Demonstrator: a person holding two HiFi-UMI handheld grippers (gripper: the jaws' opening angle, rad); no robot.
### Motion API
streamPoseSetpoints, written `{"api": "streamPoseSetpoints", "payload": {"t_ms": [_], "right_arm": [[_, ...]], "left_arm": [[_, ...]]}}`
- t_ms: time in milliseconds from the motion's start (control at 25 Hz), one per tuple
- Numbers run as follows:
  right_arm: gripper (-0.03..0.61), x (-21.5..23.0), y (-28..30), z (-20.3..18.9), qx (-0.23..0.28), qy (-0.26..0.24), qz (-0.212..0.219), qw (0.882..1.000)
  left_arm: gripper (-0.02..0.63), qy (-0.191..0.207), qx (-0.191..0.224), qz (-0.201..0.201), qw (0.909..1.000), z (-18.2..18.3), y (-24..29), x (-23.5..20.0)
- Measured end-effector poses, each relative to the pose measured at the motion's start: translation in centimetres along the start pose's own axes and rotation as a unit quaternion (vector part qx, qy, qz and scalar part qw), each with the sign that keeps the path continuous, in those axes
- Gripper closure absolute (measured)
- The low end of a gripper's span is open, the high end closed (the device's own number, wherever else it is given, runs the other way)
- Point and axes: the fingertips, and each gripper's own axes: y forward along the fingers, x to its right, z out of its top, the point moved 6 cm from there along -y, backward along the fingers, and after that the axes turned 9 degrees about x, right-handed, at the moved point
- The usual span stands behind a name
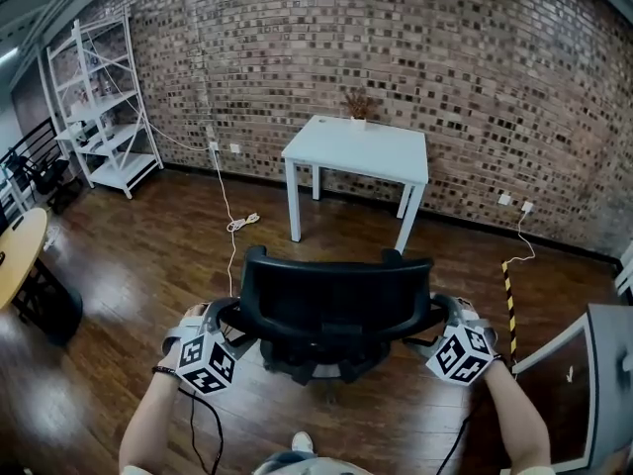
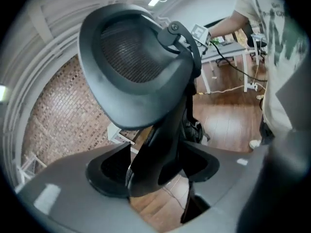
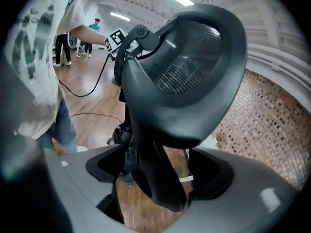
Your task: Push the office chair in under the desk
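A brick wall (image 1: 475, 77) spans the top of the frame, with a white shelf unit (image 1: 104, 107) at upper left and wall sockets (image 1: 505, 200) at right. On the wooden floor (image 1: 129, 265) lie a white cable (image 1: 240, 224) left of centre and a yellow-and-black striped post (image 1: 510, 300) at right. A round wooden table (image 1: 18, 250) stands at the left edge.

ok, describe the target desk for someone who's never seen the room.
Find the brick wall at the far side. By its middle, straight beyond the black chair, stands the desk. It is white and low with a plant at its back edge, unlike the tall white rack and the wooden table at left.
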Motion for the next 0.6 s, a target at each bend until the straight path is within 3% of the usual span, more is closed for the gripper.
{"api": "streamPoseSetpoints", "payload": {"t_ms": [120,240,280,600], "right_arm": [[0.179,0.2,0.7,0.4,-0.001,0.003,0.0,1.0],[0.184,0.4,1.2,0.9,0.005,0.016,-0.003,1.0],[0.216,0.4,1.2,1.0,0.004,0.016,-0.002,1.0],[0.258,0.6,1.8,1.3,-0.008,0.009,0.002,1.0]], "left_arm": [[0.292,0.039,-0.008,-0.004,0.9992,0.3,0.7,0.1],[0.33,0.048,0.004,-0.002,0.9988,0.5,0.7,-0.3],[0.339,0.054,0.005,-0.005,0.9985,0.4,0.6,-0.4],[0.351,0.067,0.012,-0.019,0.9975,-0.2,0.9,-1.4]]}}
